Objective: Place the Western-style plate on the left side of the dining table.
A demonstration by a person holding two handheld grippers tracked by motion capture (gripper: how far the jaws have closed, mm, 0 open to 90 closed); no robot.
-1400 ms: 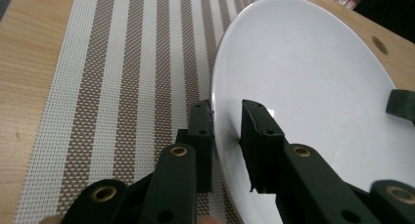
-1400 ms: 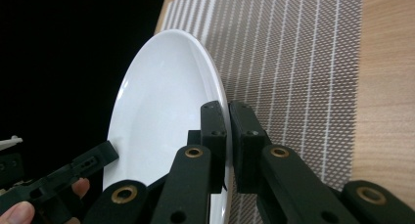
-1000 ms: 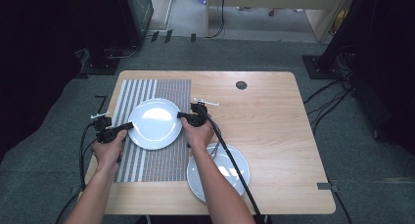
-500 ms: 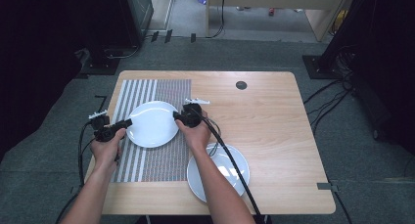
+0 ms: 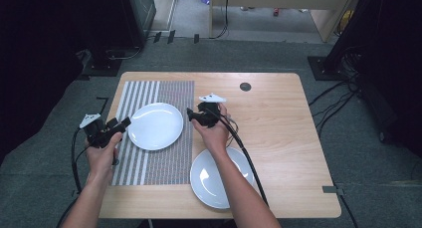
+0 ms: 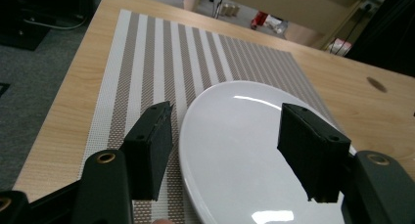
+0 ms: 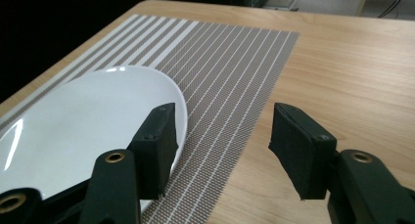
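A white plate (image 5: 155, 126) lies flat on the striped placemat (image 5: 171, 96) at the table's left. My left gripper (image 5: 124, 122) is at the plate's left rim and is open. In the left gripper view the plate (image 6: 235, 126) spreads between and beyond the jaws of that gripper (image 6: 230, 150), with nothing pinched. My right gripper (image 5: 189, 112) is just off the plate's right rim, also open. In the right gripper view the plate (image 7: 88, 121) lies left of this gripper (image 7: 225, 150), with the placemat (image 7: 230, 62) under the gap.
A second white plate (image 5: 214, 183) rests on bare wood near the table's front edge, partly under the right forearm. A small dark round disc (image 5: 245, 86) sits at the back of the wooden table (image 5: 278, 123). Cables trail from both grippers toward the person.
Both grippers have drawn slightly outward from the plate's rim, the left one to the left and the right one to the right. The plate stays where it was on the mat.
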